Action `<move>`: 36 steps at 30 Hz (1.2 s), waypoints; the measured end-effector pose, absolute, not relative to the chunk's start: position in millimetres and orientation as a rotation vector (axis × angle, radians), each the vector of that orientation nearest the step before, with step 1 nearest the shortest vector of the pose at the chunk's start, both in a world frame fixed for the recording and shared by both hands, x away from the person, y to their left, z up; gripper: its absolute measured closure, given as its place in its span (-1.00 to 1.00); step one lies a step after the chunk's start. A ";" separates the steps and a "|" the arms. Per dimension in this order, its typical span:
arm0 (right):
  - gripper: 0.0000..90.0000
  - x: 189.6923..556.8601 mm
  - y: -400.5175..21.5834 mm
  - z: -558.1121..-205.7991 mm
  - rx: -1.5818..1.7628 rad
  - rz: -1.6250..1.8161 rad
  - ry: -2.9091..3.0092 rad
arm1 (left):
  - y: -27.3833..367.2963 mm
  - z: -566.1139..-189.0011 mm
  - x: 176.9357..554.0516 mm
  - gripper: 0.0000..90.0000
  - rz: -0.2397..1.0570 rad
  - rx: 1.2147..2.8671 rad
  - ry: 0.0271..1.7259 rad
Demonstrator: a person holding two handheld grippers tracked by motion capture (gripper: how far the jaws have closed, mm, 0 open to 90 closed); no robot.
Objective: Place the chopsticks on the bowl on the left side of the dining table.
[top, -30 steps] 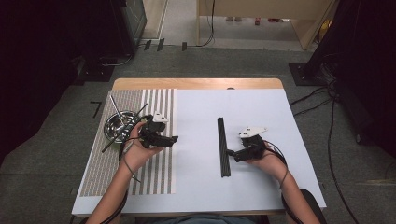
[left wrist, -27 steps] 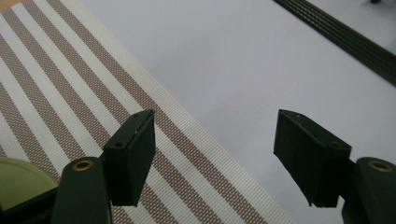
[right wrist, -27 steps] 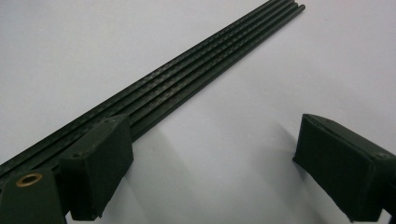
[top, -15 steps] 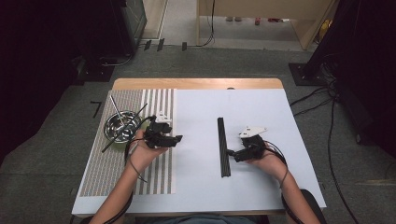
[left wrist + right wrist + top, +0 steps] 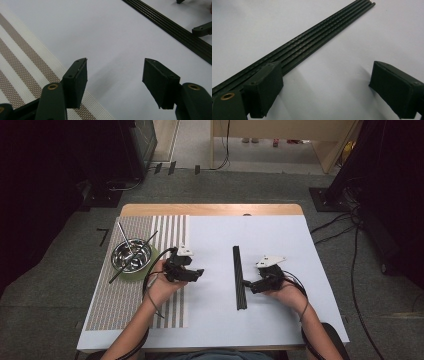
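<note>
From above, a steel bowl (image 5: 131,255) near the table's (image 5: 300,320) left edge held what looked like two thin sticks (image 5: 126,240). A black ribbed strip (image 5: 239,277) lay mid-table, its long axis running front to back.

The left gripper (image 5: 115,83) stood spread, empty, at the striped mat's (image 5: 22,65) edge.

The right gripper (image 5: 324,87) gaped, one jaw beside the strip (image 5: 312,42).

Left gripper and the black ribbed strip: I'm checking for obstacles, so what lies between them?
Nothing: bare white table separates the open left gripper from the black ribbed strip, in the high and left gripper views.

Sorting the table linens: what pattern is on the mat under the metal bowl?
The mat has brown and white stripes running lengthwise; clearest in the left gripper view.
</note>
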State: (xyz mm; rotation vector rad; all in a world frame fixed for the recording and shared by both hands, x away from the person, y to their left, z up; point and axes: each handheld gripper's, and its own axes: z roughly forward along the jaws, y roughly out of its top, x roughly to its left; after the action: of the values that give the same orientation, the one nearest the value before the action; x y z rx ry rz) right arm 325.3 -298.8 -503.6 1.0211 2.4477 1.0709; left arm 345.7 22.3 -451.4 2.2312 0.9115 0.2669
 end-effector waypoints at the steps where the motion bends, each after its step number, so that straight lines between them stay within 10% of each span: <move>1: -0.76 325.3 -298.8 -503.6 1.021 1.071 2.448 | 20.8 -451.8 345.3 -0.18 0.265 2.230 0.903; 36: -0.76 325.2 -298.8 -503.6 1.023 1.072 2.448 | -25.2 -455.9 354.6 -0.19 0.168 2.207 0.824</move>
State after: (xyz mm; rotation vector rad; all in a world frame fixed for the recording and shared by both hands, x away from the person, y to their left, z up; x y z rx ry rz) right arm 325.2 -298.8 -503.6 1.0233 2.4478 1.0723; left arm 354.6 -25.2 -455.9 2.2065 0.8244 0.1683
